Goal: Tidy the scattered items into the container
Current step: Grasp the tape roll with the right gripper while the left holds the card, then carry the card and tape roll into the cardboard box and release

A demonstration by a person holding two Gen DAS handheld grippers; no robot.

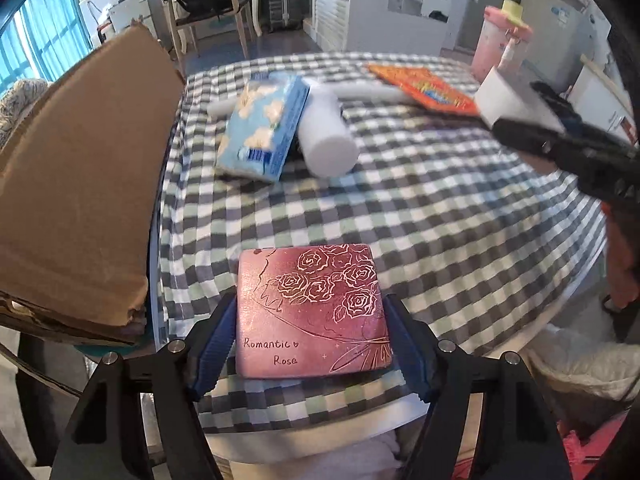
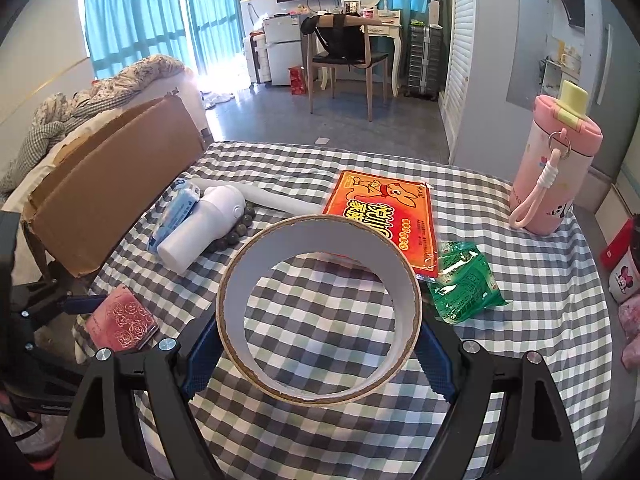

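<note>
My left gripper [image 1: 310,320] is shut on a pink "Romantic Rose" case [image 1: 312,308], held over the near edge of the checked table [image 1: 440,220]; the case also shows in the right wrist view [image 2: 122,318]. My right gripper [image 2: 318,344] is shut on a white tape roll [image 2: 318,308], held above the table; the roll also shows in the left wrist view [image 1: 516,98]. The cardboard box [image 1: 76,184] stands open at the table's left side [image 2: 112,184].
On the table lie a blue tissue pack [image 1: 264,126], a white bottle-shaped device [image 1: 326,136], dark beads [image 2: 238,226], an orange packet [image 2: 384,220] and a green packet [image 2: 464,280]. A pink bottle [image 2: 554,168] stands at the far right. A chair [image 2: 348,60] stands beyond.
</note>
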